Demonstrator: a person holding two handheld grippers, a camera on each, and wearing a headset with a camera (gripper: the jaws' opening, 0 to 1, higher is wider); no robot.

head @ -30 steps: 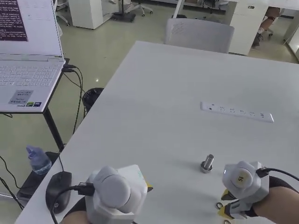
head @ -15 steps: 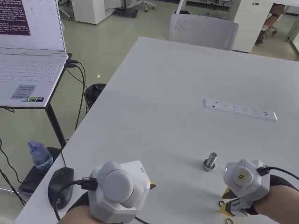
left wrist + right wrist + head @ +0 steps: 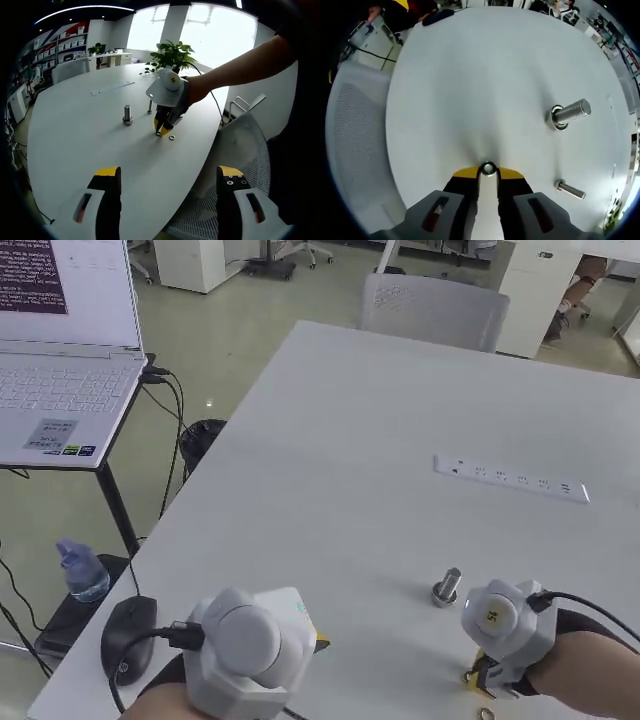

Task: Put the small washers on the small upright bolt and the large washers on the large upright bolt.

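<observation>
My right claw (image 3: 488, 173) is pinched shut on a washer (image 3: 488, 168). Just the tips hold its edge, low down by the counter (image 3: 470, 90). My left claw (image 3: 169, 172) is wide apart w/ nothing in it, out over the near edge of the counter. The big bolt (image 3: 568, 113) stands up ahead & the small bolt (image 3: 570, 190) stands near it, off to one side. Another washer (image 3: 172, 137) lies flat just beside my right claw.

What could go wrong:
- The grip is tiny, so the washer could pop out or tip when I lift.
- It looks like a small one, but I can't be sure, so I might put it on the wrong bolt.
- If the hole isn't lined up w/ the bolt top, it'll bump & drop, maybe roll off the edge.
- My arm could knock a bolt over too.
</observation>
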